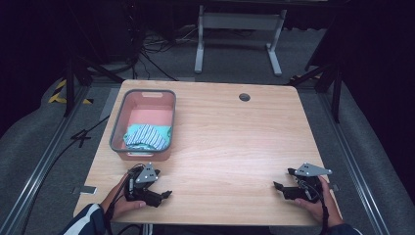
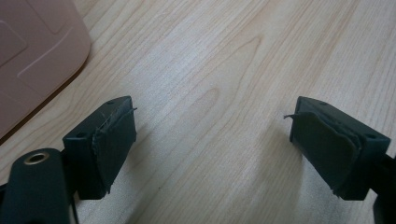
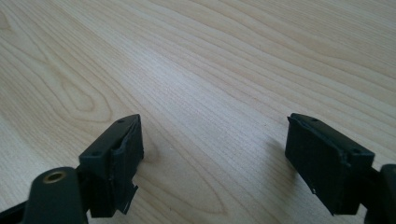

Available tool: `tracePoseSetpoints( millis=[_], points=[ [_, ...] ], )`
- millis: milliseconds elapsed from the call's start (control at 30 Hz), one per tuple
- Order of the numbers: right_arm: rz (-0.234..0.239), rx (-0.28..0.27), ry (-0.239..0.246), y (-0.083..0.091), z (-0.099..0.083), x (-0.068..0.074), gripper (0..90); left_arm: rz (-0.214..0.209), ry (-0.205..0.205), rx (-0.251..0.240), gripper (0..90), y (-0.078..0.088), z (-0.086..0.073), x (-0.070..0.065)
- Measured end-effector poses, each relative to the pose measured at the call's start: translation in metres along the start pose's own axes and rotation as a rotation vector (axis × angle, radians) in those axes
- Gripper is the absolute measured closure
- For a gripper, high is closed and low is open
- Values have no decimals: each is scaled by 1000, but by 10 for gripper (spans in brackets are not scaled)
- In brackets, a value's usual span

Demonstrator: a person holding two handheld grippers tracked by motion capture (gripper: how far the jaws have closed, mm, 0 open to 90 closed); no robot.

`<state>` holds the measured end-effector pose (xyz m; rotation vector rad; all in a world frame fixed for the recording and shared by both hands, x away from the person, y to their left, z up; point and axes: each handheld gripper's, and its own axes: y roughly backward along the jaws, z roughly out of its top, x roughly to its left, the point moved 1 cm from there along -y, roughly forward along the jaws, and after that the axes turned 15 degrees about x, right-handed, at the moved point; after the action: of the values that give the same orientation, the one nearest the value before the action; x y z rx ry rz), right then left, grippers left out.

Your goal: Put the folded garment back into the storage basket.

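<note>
Bare worktop (image 1: pixel 230 147) near both grippers, left (image 1: pixel 164 195) and right (image 1: pixel 283 180); fingers open, empty. Cloth (image 1: pixel 147 136) lies in bin (image 1: pixel 117 125); work seems finished.

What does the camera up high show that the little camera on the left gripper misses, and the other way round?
High view alone: the whole pink basket with striped cloth folded inside, both hands, the right gripper and the floor beyond the table. Left gripper view alone: a close look at the left gripper, its worn black pads standing wide apart with nothing between them. Shared: the wooden table and a part of the basket.
</note>
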<state>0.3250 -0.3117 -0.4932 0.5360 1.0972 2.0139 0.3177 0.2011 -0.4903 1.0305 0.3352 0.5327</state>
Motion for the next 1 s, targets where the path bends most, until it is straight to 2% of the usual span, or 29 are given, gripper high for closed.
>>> tracePoseSetpoints(
  millis=[300,1000],
  points=[
    [-8,2,-17,0,0,1,199,-1,-6,4,141,0,0,1],
    [-10,2,-22,0,0,1,198,1,-2,9,136,0,1,0]
  ],
)
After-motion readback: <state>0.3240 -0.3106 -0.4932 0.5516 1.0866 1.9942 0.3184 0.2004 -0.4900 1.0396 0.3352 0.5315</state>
